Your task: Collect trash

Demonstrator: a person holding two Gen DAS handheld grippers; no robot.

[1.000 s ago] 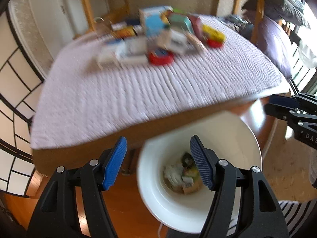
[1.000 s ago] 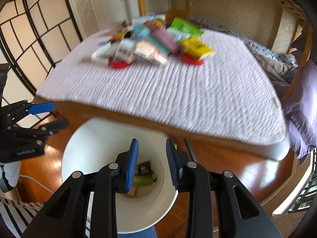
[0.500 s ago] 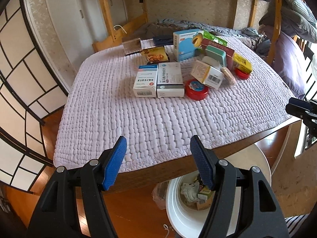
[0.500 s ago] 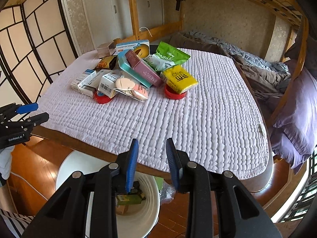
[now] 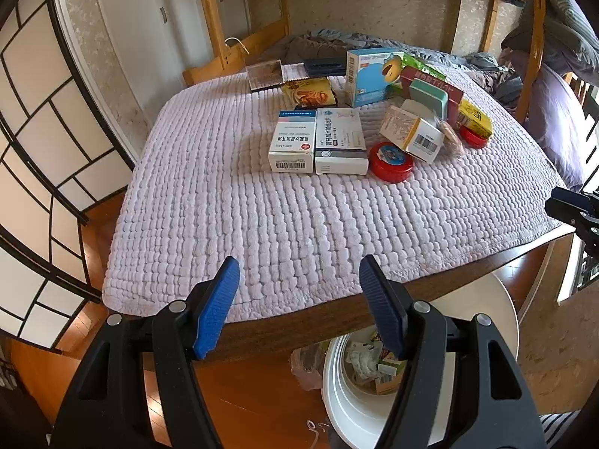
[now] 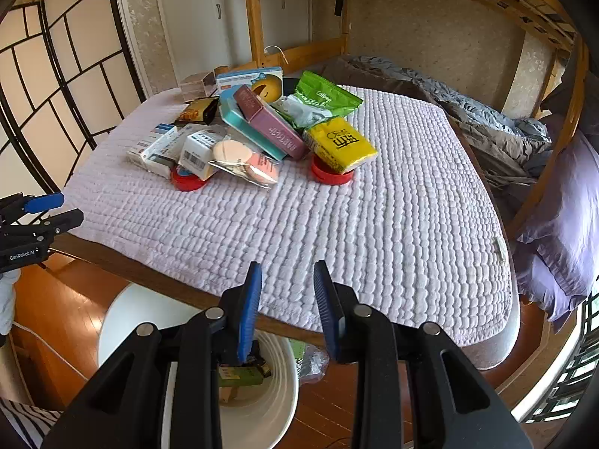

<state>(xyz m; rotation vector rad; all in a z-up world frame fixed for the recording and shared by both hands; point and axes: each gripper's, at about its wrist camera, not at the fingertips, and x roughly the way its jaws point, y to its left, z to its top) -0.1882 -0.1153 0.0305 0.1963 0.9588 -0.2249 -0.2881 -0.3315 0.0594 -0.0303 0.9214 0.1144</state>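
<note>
1. a wooden table (image 5: 322, 321) carries a pale lilac quilted cover (image 5: 284, 224) that spreads over nearly its whole top.
2. two white medicine boxes (image 5: 318, 142) lie flat side by side near the middle of the cover.
3. a red round tin (image 5: 391, 161) sits just beside them, with a small barcoded carton (image 5: 411, 133) leaning over it.
4. toward the far edge lie a blue box (image 5: 370, 75), a snack packet (image 5: 309, 91) and a clear case (image 5: 264, 73).
5. a yellow packet (image 6: 340, 144) rests on a second red tin (image 6: 331, 176); a green bag (image 6: 322, 99) lies behind it.
6. a white bin (image 5: 355, 408) holding scraps stands on the wooden floor (image 5: 247, 404) below the near edge.
</note>
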